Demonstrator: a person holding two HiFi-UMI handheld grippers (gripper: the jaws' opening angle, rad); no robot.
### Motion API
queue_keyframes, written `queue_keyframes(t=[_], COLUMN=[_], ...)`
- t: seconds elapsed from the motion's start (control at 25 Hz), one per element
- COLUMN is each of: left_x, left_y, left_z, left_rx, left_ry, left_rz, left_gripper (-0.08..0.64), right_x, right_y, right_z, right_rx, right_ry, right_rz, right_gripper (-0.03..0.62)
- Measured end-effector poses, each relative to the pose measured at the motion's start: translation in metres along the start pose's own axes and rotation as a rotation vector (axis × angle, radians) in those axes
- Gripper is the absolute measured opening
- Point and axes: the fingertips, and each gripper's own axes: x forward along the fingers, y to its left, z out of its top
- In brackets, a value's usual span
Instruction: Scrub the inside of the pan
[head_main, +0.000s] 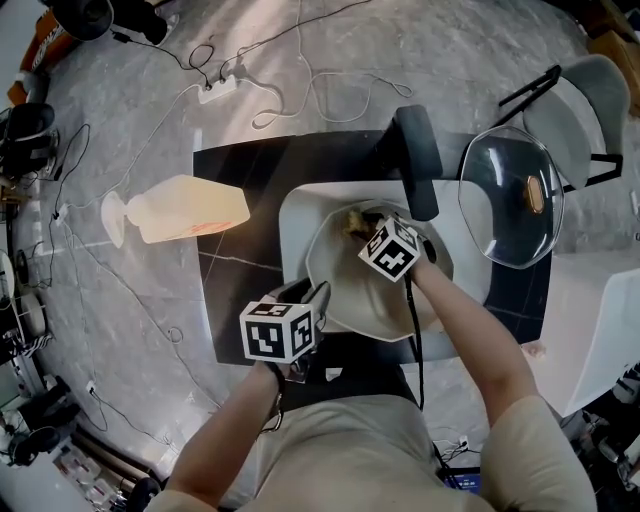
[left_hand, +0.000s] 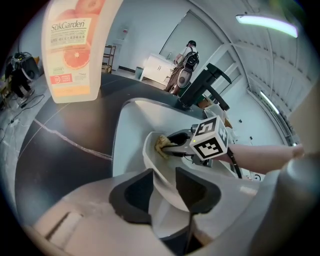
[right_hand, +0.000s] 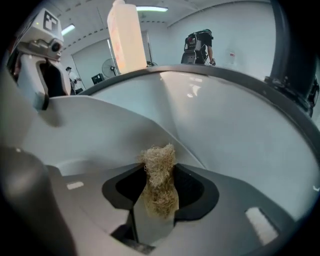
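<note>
Head view, counts: 1 pan (head_main: 360, 297), 1 scrubber (head_main: 354, 222), 1 soap bottle (head_main: 190, 208), 1 glass lid (head_main: 505, 200), 1 faucet (head_main: 418, 160), 1 sink (head_main: 295, 215), 2 grippers.
Head view, pan: white, sits inside the sink.
Head view, left gripper (head_main: 312, 296): at the pan's near rim.
Head view, right gripper (head_main: 366, 230): inside the pan, scrubber at its tip against the far wall.
Head view, around the pan: soap bottle lies on its side well to the left; glass lid lies flat to the right; faucet just beyond the pan.
Head view, surface and room: dark table (head_main: 240, 170) on a grey marble-look floor (head_main: 120, 300); cables and a power strip (head_main: 217, 90) on the floor beyond the pan.
Head view, hard to see: pan's near edge is covered by the arms.
Left gripper view, jaws: spread, the pan's rim passes between them; pads do not clearly press on it.
Left gripper view, beyond the rim: right gripper and scrubber inside the pan; soap bottle is cut off at the top edge.
Right gripper view, jaws: pinched on the scrubber, a tan fibre tuft standing up between them.
Right gripper view, pan: white wall fills the view; left gripper sits at its rim, upper left.
Right gripper view, room: white walls, ceiling lights, a person far beyond the pan, too small to detail.
</note>
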Motion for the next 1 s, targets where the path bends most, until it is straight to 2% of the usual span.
queue_keyframes(t=[0.08,0.24,0.36,0.44,0.64,0.76,0.88,1.0], left_x=[0.0,0.0,0.0,0.0,0.001,0.0,0.0,0.0], left_y=[0.0,0.0,0.002,0.002,0.001,0.001,0.0,0.0], left_z=[0.0,0.0,0.0,0.0,0.0,0.0,0.001,0.0], left_rx=[0.007,0.0,-0.004,-0.006,-0.014,-0.019,-0.021,-0.026], left_ry=[-0.001,-0.007,-0.007,-0.005,-0.004,-0.002,-0.006,-0.011], left_rz=[-0.002,-0.007,-0.007,-0.009,-0.011,-0.017,-0.024,-0.028], left_gripper=[0.152,0.152,0.152,0.152,0.152,0.152,0.152,0.152], right_x=[-0.005,-0.02,-0.026,-0.03,-0.05,-0.072,-0.095,-0.113], right_y=[-0.017,-0.037,-0.037,-0.033,-0.006,0.012,0.038,0.067], right_z=[-0.015,-0.046,-0.063,-0.077,-0.119,-0.137,-0.146,-0.143], right_rx=[-0.007,0.043,-0.023,-0.058,-0.124,-0.132,-0.109,-0.078], right_ry=[0.039,0.129,0.241,0.33,0.612,0.755,0.829,0.84], right_rz=[-0.051,-0.115,-0.138,-0.124,-0.019,0.052,0.173,0.307], right_gripper=[0.178,0.173,0.172,0.17,0.164,0.163,0.161,0.16])
